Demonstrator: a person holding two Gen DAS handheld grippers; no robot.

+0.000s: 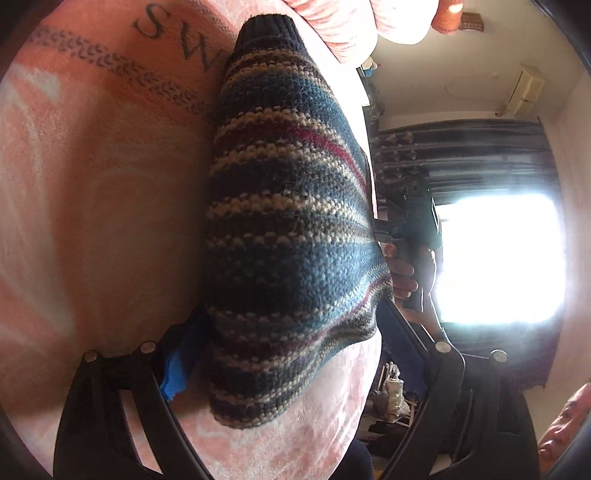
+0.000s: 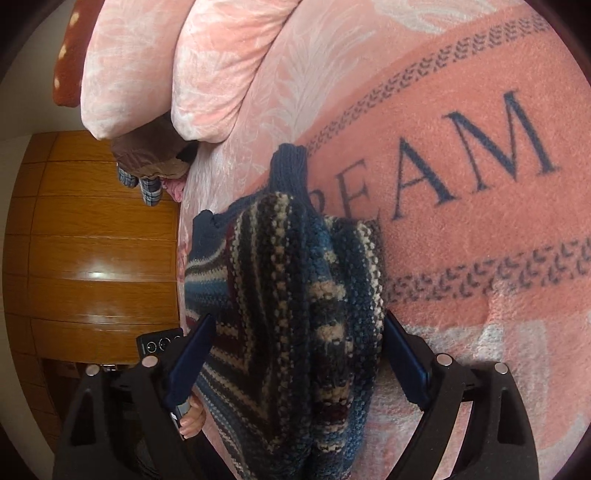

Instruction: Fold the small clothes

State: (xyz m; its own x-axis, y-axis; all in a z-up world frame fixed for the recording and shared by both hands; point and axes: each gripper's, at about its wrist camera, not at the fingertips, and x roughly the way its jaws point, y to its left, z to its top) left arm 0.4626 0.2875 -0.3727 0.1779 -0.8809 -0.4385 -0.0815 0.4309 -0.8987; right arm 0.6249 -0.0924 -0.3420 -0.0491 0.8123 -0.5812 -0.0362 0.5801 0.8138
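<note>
A: Starting at the left, what's the left gripper (image 1: 295,369) doing?

B: Its fingers stand wide apart, released. The striped knit sweater (image 1: 291,236) lies between them without being pinched, its near end just ahead of the fingers. One finger carries a blue pad (image 1: 181,362) next to the wool; whether it touches, I can't tell.

A: And where is the sweater?

B: On the bed, on a pink blanket (image 1: 92,184) with dark lettering. Its long axis runs straight away from the left gripper, ending in a dark ribbed cuff (image 1: 267,35) at the far end.

A: Now the right side.

B: The right gripper (image 2: 295,369) is also spread open, with the same sweater (image 2: 295,295) bunched between the two blue-padded fingers (image 2: 192,362). Neither pad is clamped on the wool. In the right wrist view the sweater again stretches forward from the gripper, a navy ribbed cuff (image 2: 290,166) lying on the blanket (image 2: 461,184) near the printed letters.

A: Which is nearer?

B: Both look equally close; each has wool filling the gap. I'd judge either could close where it is.

A: How does the garment look?

B: Thick, chunky knit in blue, cream, navy and dark red stripes, heaped and doubled over rather than flat. It should drape heavily and hold a fold. Pink pillows (image 2: 166,66) lie beyond it.
</note>
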